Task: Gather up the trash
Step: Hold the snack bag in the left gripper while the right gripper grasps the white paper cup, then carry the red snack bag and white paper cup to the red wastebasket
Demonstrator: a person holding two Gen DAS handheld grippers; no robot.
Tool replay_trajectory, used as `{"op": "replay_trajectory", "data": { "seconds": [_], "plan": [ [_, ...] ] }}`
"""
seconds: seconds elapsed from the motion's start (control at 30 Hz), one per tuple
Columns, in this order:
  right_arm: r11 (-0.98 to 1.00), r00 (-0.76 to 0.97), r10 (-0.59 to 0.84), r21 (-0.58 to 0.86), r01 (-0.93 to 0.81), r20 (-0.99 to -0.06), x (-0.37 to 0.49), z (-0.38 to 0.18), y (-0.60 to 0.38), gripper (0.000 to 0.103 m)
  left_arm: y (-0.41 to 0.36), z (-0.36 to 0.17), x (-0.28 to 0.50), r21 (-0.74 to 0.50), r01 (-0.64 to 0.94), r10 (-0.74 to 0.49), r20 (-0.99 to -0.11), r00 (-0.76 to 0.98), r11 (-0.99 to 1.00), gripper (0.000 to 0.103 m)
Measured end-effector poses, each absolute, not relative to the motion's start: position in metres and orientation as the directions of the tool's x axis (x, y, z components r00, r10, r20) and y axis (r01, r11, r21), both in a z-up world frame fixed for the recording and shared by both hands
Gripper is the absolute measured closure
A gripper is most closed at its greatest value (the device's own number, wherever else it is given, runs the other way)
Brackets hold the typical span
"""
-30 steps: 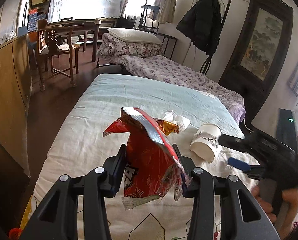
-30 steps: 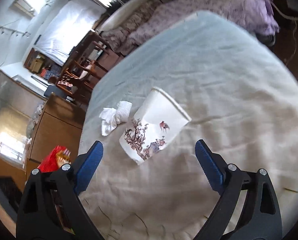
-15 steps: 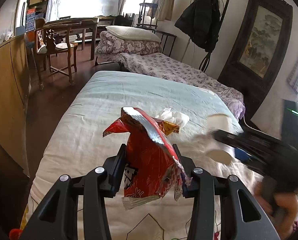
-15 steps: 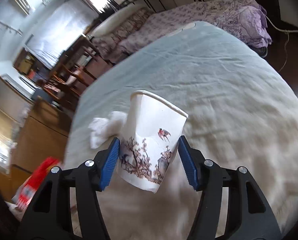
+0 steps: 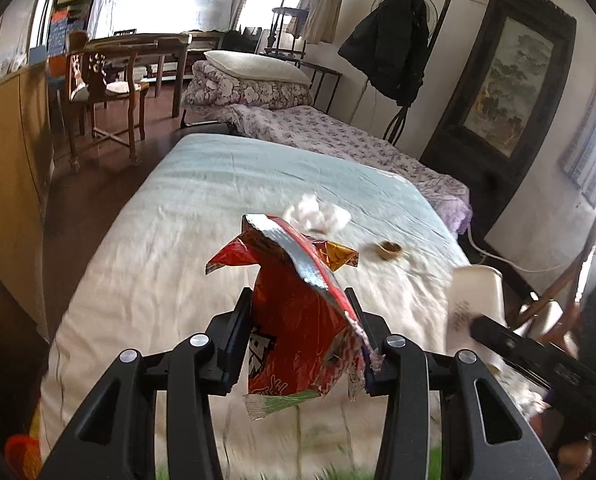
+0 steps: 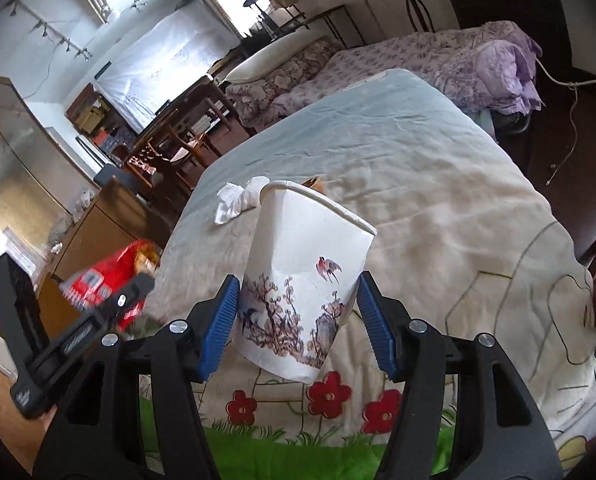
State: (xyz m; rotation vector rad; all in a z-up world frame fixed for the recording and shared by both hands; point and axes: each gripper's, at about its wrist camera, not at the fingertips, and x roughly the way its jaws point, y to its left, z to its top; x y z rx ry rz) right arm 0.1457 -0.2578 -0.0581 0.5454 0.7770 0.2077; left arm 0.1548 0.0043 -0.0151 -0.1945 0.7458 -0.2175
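My left gripper (image 5: 300,334) is shut on a crumpled red snack bag (image 5: 298,320) and holds it above the bed (image 5: 146,264). A white paper cup (image 6: 302,280) printed with blossoms and birds is squeezed between the blue pads of my right gripper (image 6: 298,312), lifted off the bedcover. That cup (image 5: 476,300) shows blurred at the right of the left wrist view, and the red bag (image 6: 106,280) shows at the left of the right wrist view. A crumpled white tissue (image 5: 316,214) (image 6: 238,200) and a small brown scrap (image 5: 390,249) lie on the bed further out.
A second bed with a purple floral cover (image 5: 338,140) stands beyond. A wooden chair (image 5: 102,96) and table (image 5: 146,44) are at the far left, a wooden cabinet (image 5: 10,168) along the left, and a coat stand with a dark coat (image 5: 394,60) behind.
My right gripper closed on the paper cup and lifted it off the bed, uncovering a brown scrap. The left gripper, still holding the red bag, drew back a little.
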Motion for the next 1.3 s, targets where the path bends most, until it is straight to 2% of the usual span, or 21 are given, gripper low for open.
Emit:
{"op": "replay_trajectory", "data": {
  "seconds": [0.43,0.6,0.87,1.3],
  "plan": [
    [0.878,0.714,0.385,0.470,-0.088,-0.585,0.082,-0.050,-0.244,0.042,-0.001,0.033,0.059,-0.106,0.125,-0.163,-0.572,0.804,0.987,0.058],
    [0.876,0.715,0.407,0.465,-0.129,-0.568,0.059,-0.037,-0.240,0.042,0.003,0.048,0.024,-0.098,0.121,-0.155,-0.534,0.831,0.988,0.058],
    [0.846,0.725,0.486,0.468,-0.253,-0.487,0.016,0.005,-0.216,0.041,0.022,0.071,-0.027,-0.070,0.080,-0.104,-0.475,0.874,0.994,0.058],
    [0.818,0.713,0.567,0.386,-0.427,-0.412,-0.043,0.059,-0.158,0.041,0.082,0.095,-0.095,-0.108,-0.005,-0.040,-0.412,0.910,0.994,0.058]
  ]
}}
